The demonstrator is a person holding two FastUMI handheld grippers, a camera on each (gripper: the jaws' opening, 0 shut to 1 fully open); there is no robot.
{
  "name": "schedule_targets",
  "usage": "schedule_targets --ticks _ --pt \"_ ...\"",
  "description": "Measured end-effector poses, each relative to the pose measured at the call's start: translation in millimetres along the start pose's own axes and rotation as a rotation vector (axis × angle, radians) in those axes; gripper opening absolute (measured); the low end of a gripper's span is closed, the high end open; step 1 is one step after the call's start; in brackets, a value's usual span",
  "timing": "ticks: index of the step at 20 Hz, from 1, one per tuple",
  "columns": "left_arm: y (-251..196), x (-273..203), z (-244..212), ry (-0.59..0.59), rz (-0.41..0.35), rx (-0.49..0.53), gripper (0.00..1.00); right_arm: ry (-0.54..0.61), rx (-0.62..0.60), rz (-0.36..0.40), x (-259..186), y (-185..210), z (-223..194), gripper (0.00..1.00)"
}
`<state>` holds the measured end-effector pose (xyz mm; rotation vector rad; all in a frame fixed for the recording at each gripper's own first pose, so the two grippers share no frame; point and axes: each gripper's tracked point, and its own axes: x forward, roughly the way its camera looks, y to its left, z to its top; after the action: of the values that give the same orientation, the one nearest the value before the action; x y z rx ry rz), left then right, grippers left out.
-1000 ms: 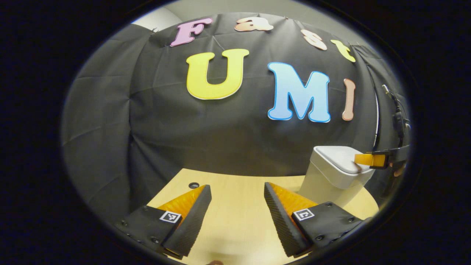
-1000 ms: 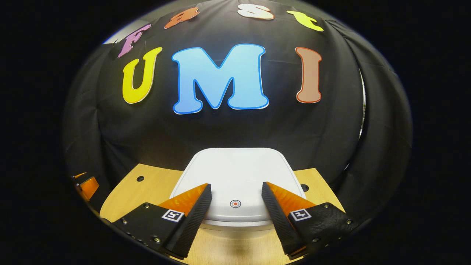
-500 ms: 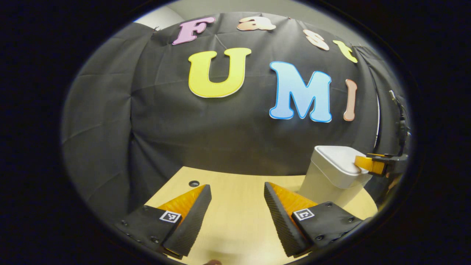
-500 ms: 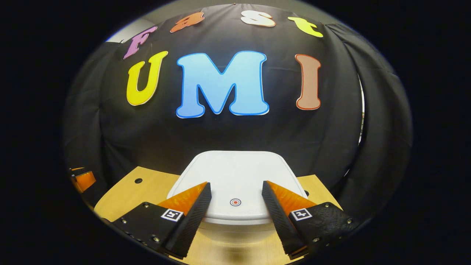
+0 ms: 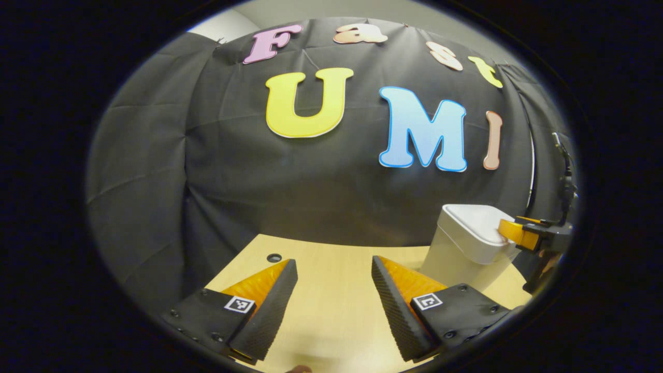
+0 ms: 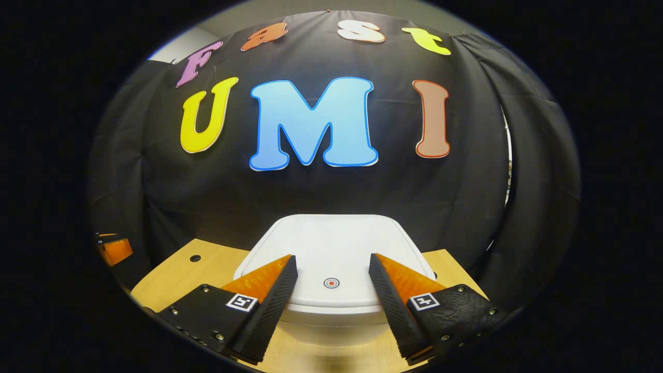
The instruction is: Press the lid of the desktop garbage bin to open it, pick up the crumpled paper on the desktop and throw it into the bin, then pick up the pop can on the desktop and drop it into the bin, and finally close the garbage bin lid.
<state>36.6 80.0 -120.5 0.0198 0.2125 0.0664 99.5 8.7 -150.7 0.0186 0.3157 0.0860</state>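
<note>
The right gripper (image 6: pixel 331 282), jaws spread and empty, hangs over the closed lid (image 6: pixel 336 243) of the bin (image 5: pixel 469 248), probably lined up to press its front edge; the left gripper (image 5: pixel 334 298) waits released above the bench (image 5: pixel 331 264)

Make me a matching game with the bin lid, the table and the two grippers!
Things:
1. bin lid
2. table
3. left gripper
4. right gripper

States:
A. light wood
B. open, above bare tabletop
C. white and closed
D. open, at the lid's front edge

Pairs: 1-C, 2-A, 3-B, 4-D
</note>
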Motion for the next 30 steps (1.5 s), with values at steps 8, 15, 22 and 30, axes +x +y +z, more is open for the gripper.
schedule_targets --ticks 8,15,22,30 --pt "-11 0 12 -0.029 -0.019 0.032 0.96 0.024 0.011 -0.011 1 0 4 0.90" --pt "-19 -3 26 -0.064 -0.034 0.056 0.95 0.031 0.007 -0.006 -8 3 2 0.90" --pt "-17 -16 34 -0.081 -0.035 0.077 0.96 -0.018 0.032 0.018 -48 9 12 0.90" --pt "-26 -46 52 -0.132 -0.051 0.103 0.98 -0.135 0.037 -0.031 -107 -1 38 0.90"
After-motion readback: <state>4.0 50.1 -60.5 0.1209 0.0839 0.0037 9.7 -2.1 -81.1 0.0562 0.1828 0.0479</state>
